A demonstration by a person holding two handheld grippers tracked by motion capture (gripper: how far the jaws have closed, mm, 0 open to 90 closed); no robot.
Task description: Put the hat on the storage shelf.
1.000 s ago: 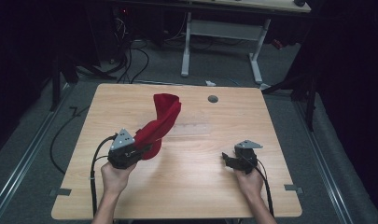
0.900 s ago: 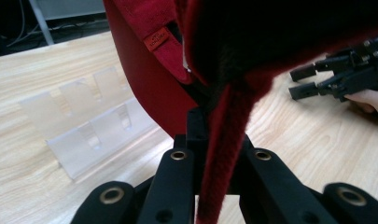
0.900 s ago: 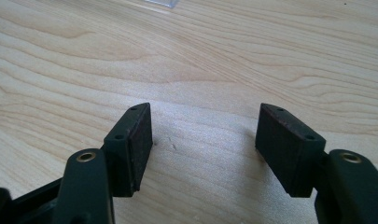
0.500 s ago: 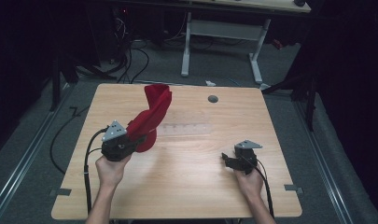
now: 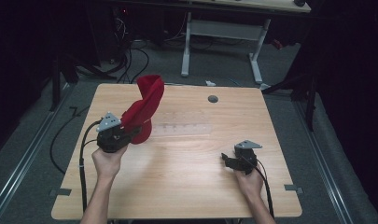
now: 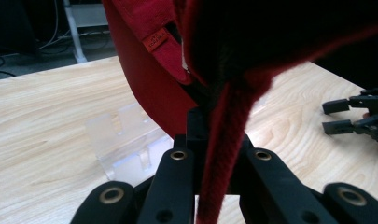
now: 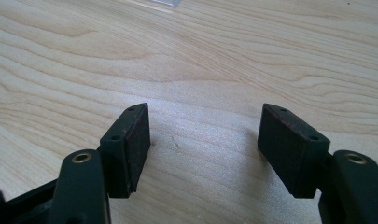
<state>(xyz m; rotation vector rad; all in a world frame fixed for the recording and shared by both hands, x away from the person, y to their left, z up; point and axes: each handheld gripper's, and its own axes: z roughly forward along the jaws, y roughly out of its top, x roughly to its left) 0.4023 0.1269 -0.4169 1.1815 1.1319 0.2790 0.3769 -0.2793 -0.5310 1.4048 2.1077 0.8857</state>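
A red cap (image 5: pixel 144 106) is held up above the left half of the wooden table (image 5: pixel 186 186), its crown tilted toward the far side. My left gripper (image 5: pixel 126 132) is shut on the cap's edge; in the left gripper view the red cloth (image 6: pixel 224 140) runs down between the closed jaws, and a small orange label (image 6: pixel 155 39) shows inside the cap. My right gripper (image 5: pixel 227 160) rests low near the table's right front, open, with bare wood between its pads (image 7: pixel 133 144). A clear plastic stand (image 5: pixel 184 125) lies flat on the table behind the cap.
A round grey grommet (image 5: pixel 213 99) sits in the far part of the tabletop. Cables (image 5: pixel 65 135) trail off the left edge onto the floor. A white desk frame (image 5: pixel 224 32) stands beyond the table in the dark.
My left gripper has carried the red cap leftward and a little up, away from the clear stand. The right gripper has stayed where it was.
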